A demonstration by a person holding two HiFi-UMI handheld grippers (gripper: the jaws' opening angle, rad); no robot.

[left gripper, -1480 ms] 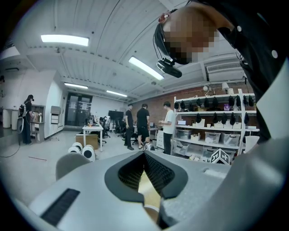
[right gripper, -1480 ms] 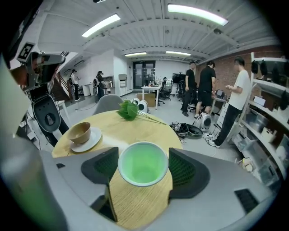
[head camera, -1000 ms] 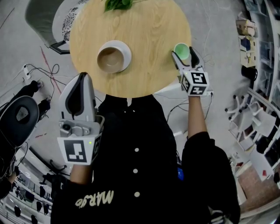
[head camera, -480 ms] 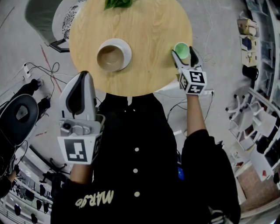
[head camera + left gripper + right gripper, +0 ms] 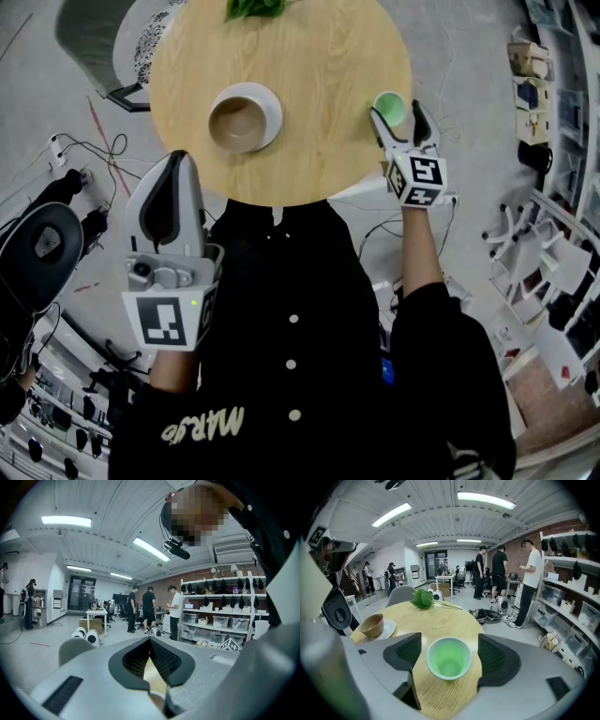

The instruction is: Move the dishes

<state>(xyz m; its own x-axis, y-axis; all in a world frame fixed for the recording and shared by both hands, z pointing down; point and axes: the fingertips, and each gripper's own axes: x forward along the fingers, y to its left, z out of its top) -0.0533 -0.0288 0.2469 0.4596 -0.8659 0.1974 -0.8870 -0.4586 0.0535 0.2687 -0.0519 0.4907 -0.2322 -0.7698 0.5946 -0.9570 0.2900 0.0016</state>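
A green cup (image 5: 389,106) stands at the right edge of the round wooden table (image 5: 309,150). My right gripper (image 5: 396,112) is open, one jaw on each side of the cup, with a small gap at each pad. From the right gripper view the cup (image 5: 449,659) sits upright and empty between the dark pads (image 5: 405,652). A brown bowl (image 5: 234,123) rests on a white plate (image 5: 269,105) at the table's left middle. My left gripper (image 5: 176,165) is shut and empty, hovering at the near left edge of the table; its jaws (image 5: 150,641) meet at the tips.
A leafy green sprig (image 5: 251,8) lies at the table's far edge. A grey chair (image 5: 94,37) stands beyond the table at left. Cables and a power strip (image 5: 70,164) lie on the floor at left. Shelving (image 5: 553,94) lines the right side. People (image 5: 499,571) stand in the background.
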